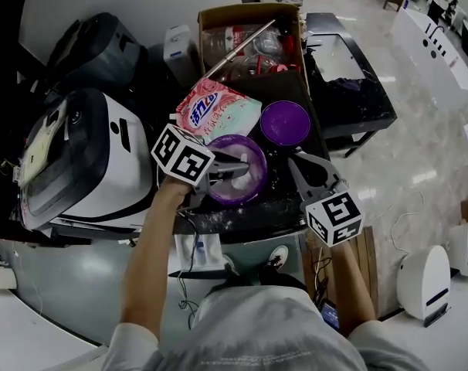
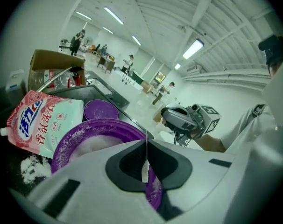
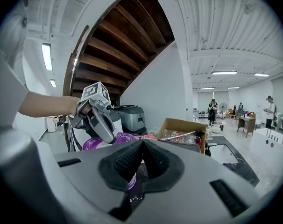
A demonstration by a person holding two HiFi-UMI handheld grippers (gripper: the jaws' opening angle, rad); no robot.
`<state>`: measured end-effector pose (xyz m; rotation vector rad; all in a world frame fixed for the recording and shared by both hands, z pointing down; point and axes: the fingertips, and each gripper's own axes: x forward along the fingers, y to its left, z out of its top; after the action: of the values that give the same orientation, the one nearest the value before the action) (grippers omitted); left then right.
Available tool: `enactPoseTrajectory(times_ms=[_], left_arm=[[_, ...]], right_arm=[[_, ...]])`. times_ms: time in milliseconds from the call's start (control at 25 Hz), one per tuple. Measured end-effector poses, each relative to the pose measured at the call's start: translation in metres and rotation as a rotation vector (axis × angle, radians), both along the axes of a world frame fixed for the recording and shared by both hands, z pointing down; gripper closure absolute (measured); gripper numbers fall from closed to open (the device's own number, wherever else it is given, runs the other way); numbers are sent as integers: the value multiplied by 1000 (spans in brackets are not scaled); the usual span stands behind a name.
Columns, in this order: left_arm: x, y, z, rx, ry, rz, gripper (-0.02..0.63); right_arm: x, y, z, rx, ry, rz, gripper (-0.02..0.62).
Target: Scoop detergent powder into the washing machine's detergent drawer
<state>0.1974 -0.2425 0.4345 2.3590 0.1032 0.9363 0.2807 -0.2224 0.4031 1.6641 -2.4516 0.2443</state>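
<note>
Centre of head view: round purple tub (image 1: 255, 184) on dark tabletop (image 1: 289, 201), roughly half full of white detergent powder (image 1: 246, 178). Powder fine and pale, heaped toward one side, grains stuck to the tub's inner wall. Same tub at lower left of left gripper view (image 2: 81, 132), powder (image 2: 92, 146) inside and dusting the rim.

Left gripper (image 1: 232, 168) over the tub's left rim, tips reaching in above the powder. In left gripper view (image 2: 145, 141), jaws pressed together on a thin white piece (image 2: 145, 169) seen edge-on, held upright between the pads. Cannot tell for sure what the piece is.

Right gripper (image 1: 296, 161) at right of tub, tips just beside its rim, not touching. In right gripper view (image 3: 142, 146), pads meeting, closed with nothing clamped; purple tub visible beyond.

Matching purple lid (image 1: 285, 122) flat on tabletop just above and right of tub, apart from it; also seen at (image 2: 100, 110). Pink-and-white detergent bag (image 1: 218, 110) lying at upper left of tub, close to the rim; also seen at (image 2: 43, 125). Spilled white powder (image 2: 29, 164) on tabletop below the bag. Open cardboard box (image 1: 218, 14) at top centre, holding bottles. White appliance (image 1: 87, 161) at left of frame, beside the tabletop.
</note>
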Motion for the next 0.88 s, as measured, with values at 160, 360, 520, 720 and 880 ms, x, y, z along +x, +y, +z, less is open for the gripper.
enactPoseTrajectory(times_ms=[160, 360, 520, 720, 880], left_arm=[[-8, -16, -17, -27, 118, -102, 591], [-27, -37, -42, -59, 294, -226, 591], [-44, -51, -67, -27, 430, -307, 591], [-66, -59, -96, -41, 543, -407, 591], [-90, -57, -117, -159, 666, -511, 591]], right_arm=[[-10, -1, -7, 6, 11, 12, 592], [-25, -6, -21, 22, 38, 22, 591], [-40, -8, -27, 26, 80, 5, 591], [-56, -10, -48, 79, 90, -6, 589], [-74, -9, -64, 121, 116, -26, 589]])
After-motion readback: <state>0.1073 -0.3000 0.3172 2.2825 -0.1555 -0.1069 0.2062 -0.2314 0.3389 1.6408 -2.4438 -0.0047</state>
